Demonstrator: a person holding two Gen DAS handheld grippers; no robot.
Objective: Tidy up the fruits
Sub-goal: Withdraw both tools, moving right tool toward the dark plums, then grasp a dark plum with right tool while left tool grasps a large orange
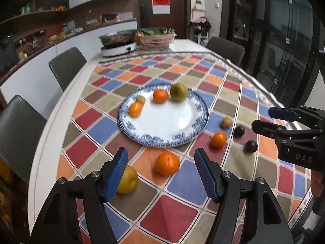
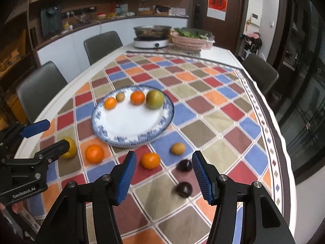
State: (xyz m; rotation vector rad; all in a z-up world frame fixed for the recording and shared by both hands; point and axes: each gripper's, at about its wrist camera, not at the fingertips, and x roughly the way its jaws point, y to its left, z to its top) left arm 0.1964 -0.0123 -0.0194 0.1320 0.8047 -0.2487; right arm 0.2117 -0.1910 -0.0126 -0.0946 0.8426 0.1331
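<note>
A blue-rimmed white plate (image 1: 162,126) (image 2: 130,122) holds two small oranges (image 1: 160,96), a small brown fruit (image 1: 140,100) and a green pear (image 1: 178,92). On the checked cloth in front of it lie a yellow pear (image 1: 128,181), a large orange (image 1: 167,163), a small orange (image 2: 150,160), a tan fruit (image 2: 177,148) and two dark purple fruits (image 2: 184,165). My left gripper (image 1: 160,151) (image 2: 57,132) hovers open over the large orange, its left finger covering part of the yellow pear. My right gripper (image 2: 164,154) (image 1: 263,118) is open above the small orange and the dark fruits, touching nothing.
At the far end of the table stand an induction cooker (image 1: 118,48) with a metal pan and a pink basket of greens (image 1: 156,38). Grey chairs (image 1: 67,67) line the left side, and one stands at the far right. Glass doors (image 1: 284,40) close off the right.
</note>
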